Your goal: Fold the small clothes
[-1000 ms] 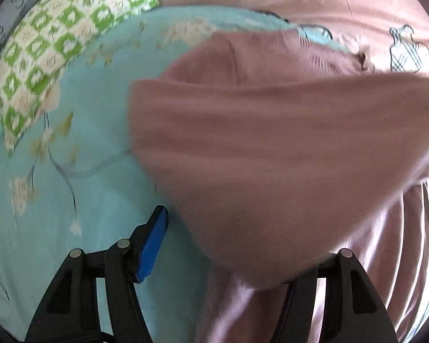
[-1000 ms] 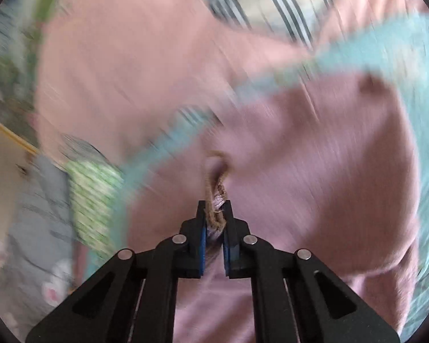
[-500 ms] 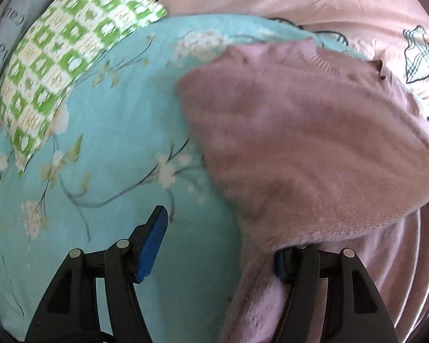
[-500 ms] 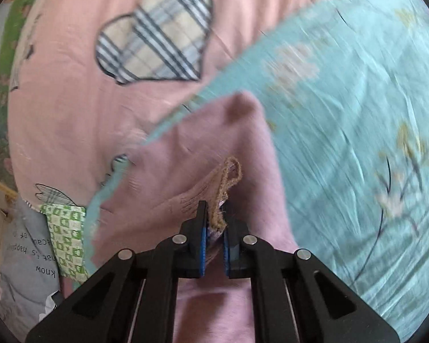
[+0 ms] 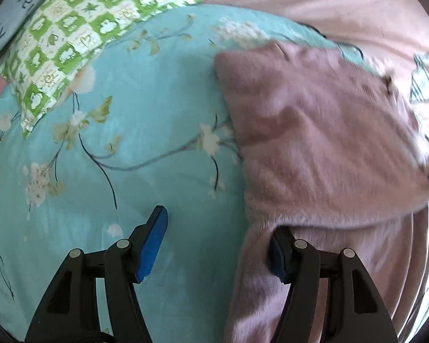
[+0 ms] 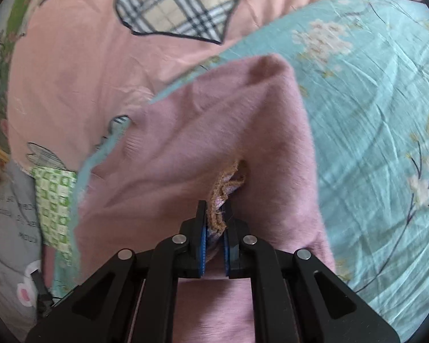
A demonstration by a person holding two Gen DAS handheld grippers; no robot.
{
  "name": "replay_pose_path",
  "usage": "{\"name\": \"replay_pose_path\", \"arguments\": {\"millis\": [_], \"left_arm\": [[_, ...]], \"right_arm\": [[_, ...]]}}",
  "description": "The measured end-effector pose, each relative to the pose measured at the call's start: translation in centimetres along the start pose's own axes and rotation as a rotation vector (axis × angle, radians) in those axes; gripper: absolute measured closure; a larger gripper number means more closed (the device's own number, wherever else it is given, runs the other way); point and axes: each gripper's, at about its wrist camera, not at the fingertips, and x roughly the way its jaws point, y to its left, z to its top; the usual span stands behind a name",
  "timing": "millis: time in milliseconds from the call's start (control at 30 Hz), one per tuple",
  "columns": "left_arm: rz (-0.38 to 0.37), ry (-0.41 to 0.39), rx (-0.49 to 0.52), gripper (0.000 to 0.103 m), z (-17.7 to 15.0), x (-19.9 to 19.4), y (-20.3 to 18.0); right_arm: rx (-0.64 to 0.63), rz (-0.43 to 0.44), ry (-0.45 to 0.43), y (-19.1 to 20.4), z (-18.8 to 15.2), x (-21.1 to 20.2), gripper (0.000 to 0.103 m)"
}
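A mauve-pink fuzzy garment (image 5: pixel 323 143) lies partly folded over on a teal floral sheet (image 5: pixel 128 114). My left gripper (image 5: pixel 217 237) is open and empty at the garment's left edge; its right finger sits under the folded flap. In the right wrist view my right gripper (image 6: pixel 214 223) is shut on a bunched bit of the same garment (image 6: pixel 200 143), with a tan knitted trim (image 6: pixel 226 188) sticking out between the blue pads.
A green-and-white checked pillow (image 5: pixel 80 37) lies at the far left. A pink quilt with a plaid heart patch (image 6: pixel 183 3) lies beyond the teal sheet. Grey printed fabric (image 6: pixel 11 228) shows at the lower left of the right wrist view.
The garment flap has swung to the right and down onto the sheet, uncovering more teal sheet. The left gripper stayed open. The right gripper kept its hold and came lower.
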Motion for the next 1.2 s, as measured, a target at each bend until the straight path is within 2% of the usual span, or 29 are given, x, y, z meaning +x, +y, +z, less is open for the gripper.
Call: {"name": "replay_pose_path", "arguments": {"millis": [67,200,333,433,567,667,733,800,833,867,900,967,1067,1133,1200], "left_arm": [[-0.043,0.022,0.005,0.037,-0.7,-0.4,0.5],[-0.177,0.031,0.026,0.038,-0.3,-2.2,1.7],[-0.249,0.003,-0.001,0.032,2.7,-3.0,2.9],[-0.322,0.004,-0.107,0.024,6.5,-1.3,4.2],[-0.376,0.066,-0.215,0.023,10.4,2.9,4.7],[-0.396,0.105,-0.221,0.023,13.0,5.5,3.6],[-0.371,0.115,-0.193,0.023,14.0,6.6,2.4],[-0.32,0.093,-0.133,0.028,15.1,7.1,0.9],[-0.302,0.066,-0.091,0.055,15.5,6.9,0.4],[-0.308,0.061,-0.063,0.097,15.8,6.8,-0.2],[-0.314,0.062,-0.049,0.095,16.4,6.5,-0.6],[-0.282,-0.008,-0.02,0.097,17.6,5.0,-1.1],[-0.25,-0.078,-0.017,0.099,18.9,3.5,-0.8],[-0.223,-0.078,-0.011,0.103,19.3,4.1,-0.6],[-0.203,-0.047,0.001,0.103,19.0,5.1,-0.4]], "right_arm": [[0.005,-0.007,0.01,-0.6,-0.3,0.2,0.093],[0.012,-0.007,0.022,-1.1,-0.7,0.3,0.092],[0.011,-0.009,0.023,-1.0,-0.7,0.3,0.091],[0.013,-0.011,0.027,-0.9,-0.8,0.3,0.091],[0.018,-0.015,0.037,-0.9,-0.7,0.6,0.09],[0.017,-0.014,0.047,-1.0,-0.6,0.8,0.089],[0.013,-0.011,0.052,-1.0,-0.5,0.9,0.089],[0.009,-0.007,0.053,-1.0,-0.5,1.0,0.089],[0.003,-0.007,0.056,-1.0,-0.4,1.1,0.089],[-0.006,-0.009,0.057,-1.0,-0.4,1.2,0.089],[-0.024,-0.011,0.058,-0.7,-0.3,1.2,0.089],[-0.064,-0.006,0.045,0.1,-0.2,0.8,0.09],[-0.14,0.035,-0.037,1.8,0.4,-0.6,0.091],[-0.172,0.03,-0.059,2.6,0.8,-0.6,0.091],[-0.177,-0.003,-0.04,2.4,0.8,0.3,0.091]]}}
